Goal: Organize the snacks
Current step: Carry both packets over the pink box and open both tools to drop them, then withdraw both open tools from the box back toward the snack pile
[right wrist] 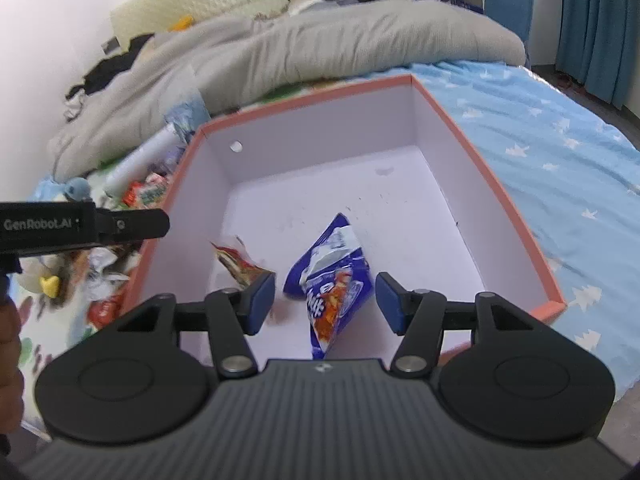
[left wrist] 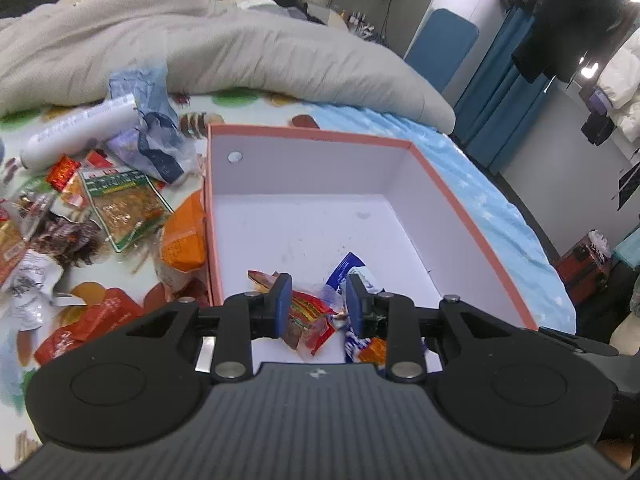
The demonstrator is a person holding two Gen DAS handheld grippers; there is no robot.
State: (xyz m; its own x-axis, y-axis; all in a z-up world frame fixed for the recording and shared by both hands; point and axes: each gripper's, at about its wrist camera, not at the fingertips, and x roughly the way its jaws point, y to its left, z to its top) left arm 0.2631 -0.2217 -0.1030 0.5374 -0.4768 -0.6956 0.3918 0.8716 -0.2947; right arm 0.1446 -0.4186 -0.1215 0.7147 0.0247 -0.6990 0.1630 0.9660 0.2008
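Your left gripper [left wrist: 316, 304] is over the near part of the box [left wrist: 312, 133], and its jaws stand apart, not wide, with a red snack packet [left wrist: 310, 320] lying under the gap; the pads do not seem to press it. Your right gripper [right wrist: 326, 302] is also over the near side of the box [right wrist: 536, 256], with its jaws wide and nothing between them. Below it, a blue snack bag [right wrist: 332, 280] lies on the white floor of the box, and the red snack packet [right wrist: 240, 264] lies to its left. Outside the box, on the left, many more snacks [left wrist: 120, 200] lie in a pile on the bed sheet [left wrist: 472, 184], near a white tube [left wrist: 76, 132]. A grey blanket [left wrist: 240, 48] lies on the far side.
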